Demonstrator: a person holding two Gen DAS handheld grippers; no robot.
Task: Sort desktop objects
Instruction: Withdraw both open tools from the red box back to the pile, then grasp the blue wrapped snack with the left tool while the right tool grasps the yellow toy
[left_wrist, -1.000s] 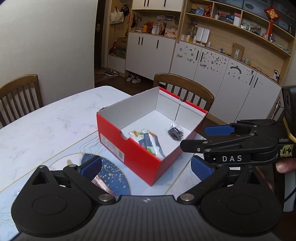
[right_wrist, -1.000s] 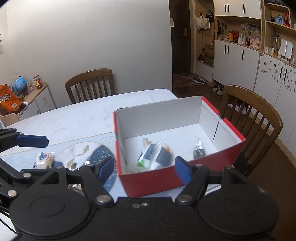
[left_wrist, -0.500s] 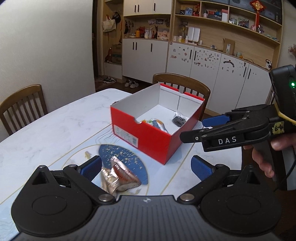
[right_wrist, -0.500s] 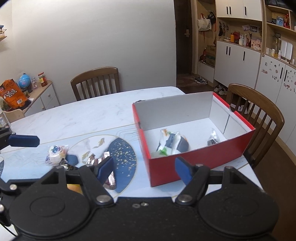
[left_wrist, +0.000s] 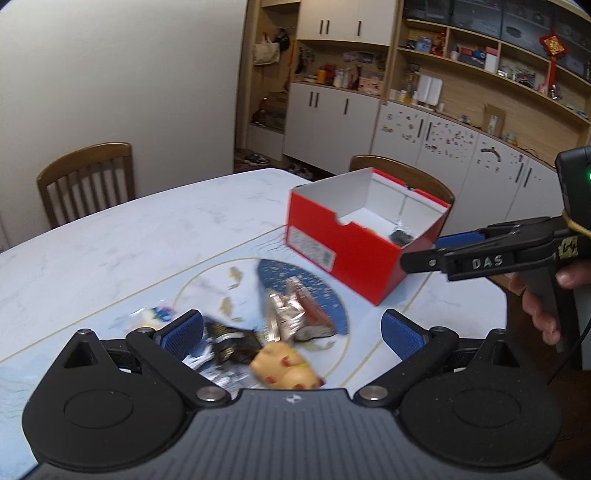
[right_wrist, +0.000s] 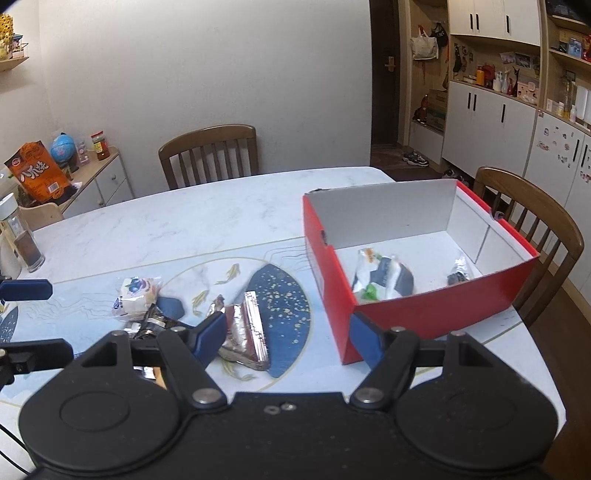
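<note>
An open red box (right_wrist: 436, 306) (left_wrist: 347, 254) stands on the table and holds a white-and-blue packet (right_wrist: 384, 277) and a small dark packet (right_wrist: 457, 275). Loose snacks lie on the mat left of it: a silver-and-brown foil packet (right_wrist: 245, 328) (left_wrist: 291, 314), a white-and-blue wrapped cake (right_wrist: 136, 299), a dark wrapper (left_wrist: 236, 345) and a yellow item (left_wrist: 284, 371). My left gripper (left_wrist: 291, 332) is open and empty above the snack pile. My right gripper (right_wrist: 288, 338) is open and empty between the foil packet and the box.
The white marble table (right_wrist: 192, 229) has a blue-patterned mat (right_wrist: 284, 306). Wooden chairs stand at the far side (right_wrist: 210, 155) and behind the box (right_wrist: 532, 221). A spice jar (right_wrist: 22, 236) stands at the left edge. The right gripper also shows in the left wrist view (left_wrist: 480, 254).
Both grippers have pulled back and left from the box. The snack pile on the mat has come into view under the left gripper. Both stay open.
</note>
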